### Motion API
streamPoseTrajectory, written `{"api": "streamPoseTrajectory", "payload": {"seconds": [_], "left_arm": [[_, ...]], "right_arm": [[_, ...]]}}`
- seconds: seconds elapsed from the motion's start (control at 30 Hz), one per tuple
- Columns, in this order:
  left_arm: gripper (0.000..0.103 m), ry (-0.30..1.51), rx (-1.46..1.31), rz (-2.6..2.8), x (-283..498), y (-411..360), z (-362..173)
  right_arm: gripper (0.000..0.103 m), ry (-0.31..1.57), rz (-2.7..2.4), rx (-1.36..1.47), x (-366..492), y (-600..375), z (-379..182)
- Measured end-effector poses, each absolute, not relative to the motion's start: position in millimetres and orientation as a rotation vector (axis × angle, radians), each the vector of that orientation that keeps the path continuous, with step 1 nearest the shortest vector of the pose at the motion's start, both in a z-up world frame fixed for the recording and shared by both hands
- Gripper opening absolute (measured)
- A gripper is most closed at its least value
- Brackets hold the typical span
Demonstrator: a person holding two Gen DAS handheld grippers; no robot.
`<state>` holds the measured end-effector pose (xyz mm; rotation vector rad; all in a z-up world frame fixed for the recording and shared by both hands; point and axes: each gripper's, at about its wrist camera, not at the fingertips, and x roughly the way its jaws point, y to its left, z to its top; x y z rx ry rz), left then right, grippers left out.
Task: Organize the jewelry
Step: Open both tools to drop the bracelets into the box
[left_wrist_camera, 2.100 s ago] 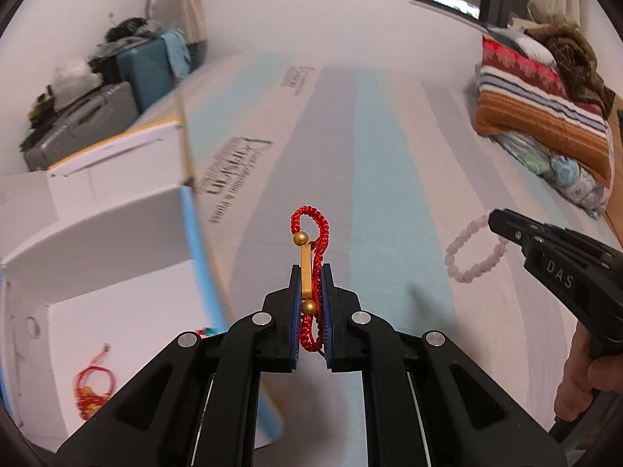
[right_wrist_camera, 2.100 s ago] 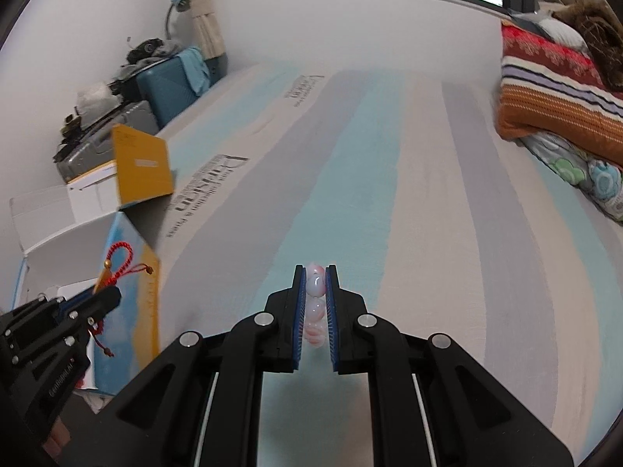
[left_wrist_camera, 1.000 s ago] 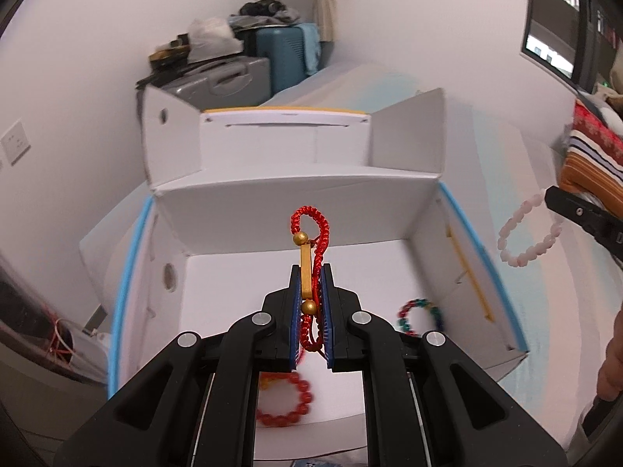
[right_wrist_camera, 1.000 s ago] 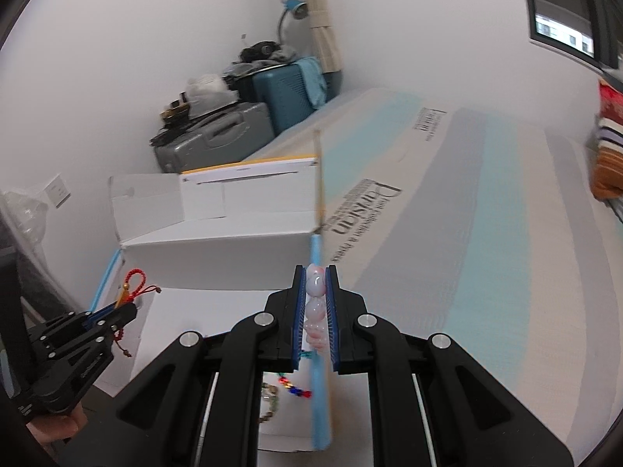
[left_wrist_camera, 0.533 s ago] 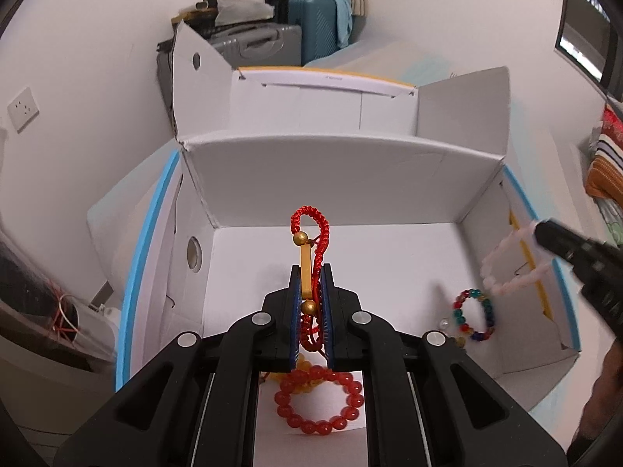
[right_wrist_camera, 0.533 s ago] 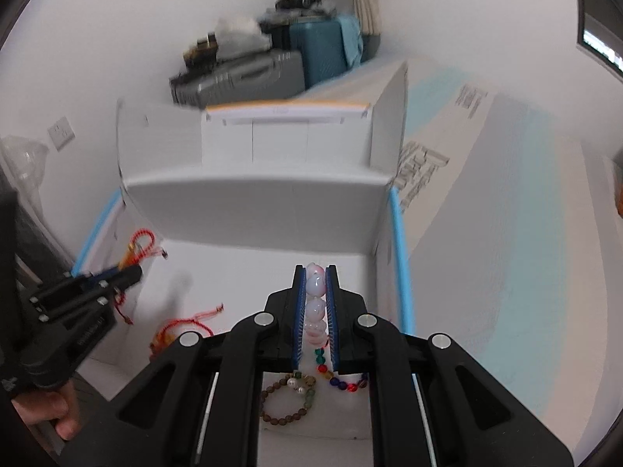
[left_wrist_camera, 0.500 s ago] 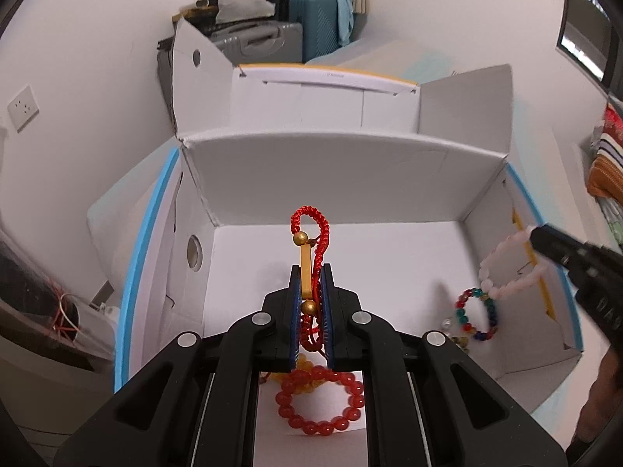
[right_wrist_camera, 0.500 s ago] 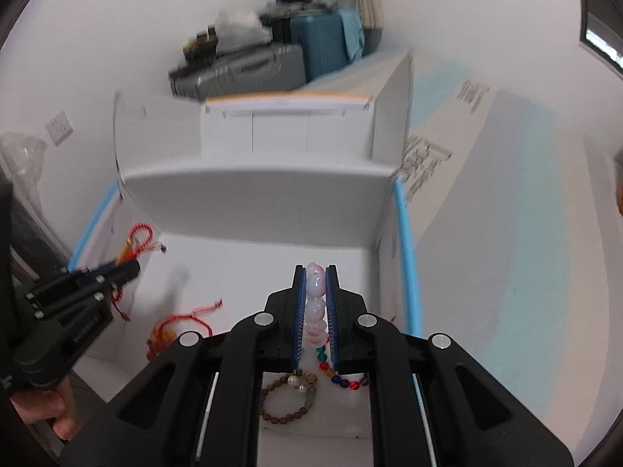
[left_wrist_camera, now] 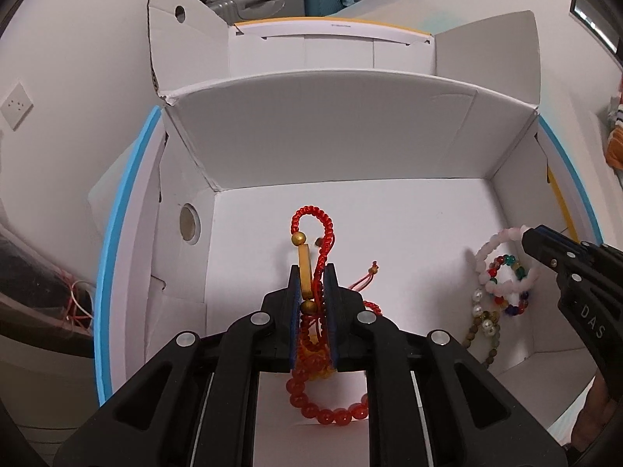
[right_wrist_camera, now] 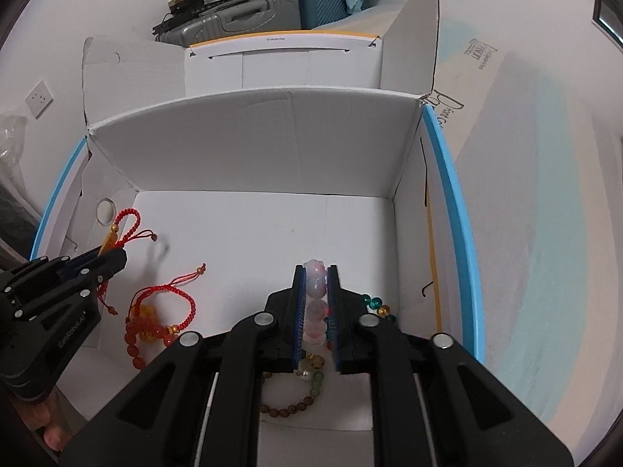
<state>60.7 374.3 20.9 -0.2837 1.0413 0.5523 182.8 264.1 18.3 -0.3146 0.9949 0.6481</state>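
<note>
While left jaws ease open around the red cord bracelet [left_wrist_camera: 311, 233], right jaws pinch the pink bead bracelet [right_wrist_camera: 316, 295]

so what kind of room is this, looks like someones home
Most likely a bedroom or spare room at home. Suitcases are stacked in the far corner, a striped mattress lies beside the white cardboard box, and a wall socket shows on the left.

Brown bead bracelet [right_wrist_camera: 290, 408] partly tool-hidden
</note>
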Motion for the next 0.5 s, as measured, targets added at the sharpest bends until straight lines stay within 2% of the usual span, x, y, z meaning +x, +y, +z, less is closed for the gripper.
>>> {"api": "streamPoseTrajectory", "payload": {"seconds": [0.07,0.13,0.2,0.3,0.37,0.43,0.5], "left_arm": [[0.017,1.044,-0.282,0.553,62.0,374.4,21.5],[0.024,1.044,-0.285,0.555,62.0,375.3,22.1],[0.037,1.038,-0.286,0.556,60.9,375.6,24.0],[0.056,1.014,-0.284,0.571,57.3,375.3,30.0],[0.061,1.002,-0.285,0.575,53.5,374.5,35.3],[0.072,0.98,-0.282,0.578,49.0,372.9,41.5],[0.078,0.948,-0.269,0.593,42.2,370.2,50.6]], "right_arm": [[0.012,0.998,0.65,-0.312,183.8,264.1,18.9],[0.02,0.996,0.651,-0.309,186.2,266.1,20.3],[0.034,0.99,0.655,-0.301,186.6,265.8,22.6],[0.044,0.977,0.667,-0.281,184.4,263.8,28.9],[0.053,0.965,0.67,-0.27,181.6,261.7,34.1],[0.059,0.954,0.678,-0.252,178.5,258.6,41.6],[0.069,0.933,0.69,-0.229,174.6,253.8,52.3]]}}
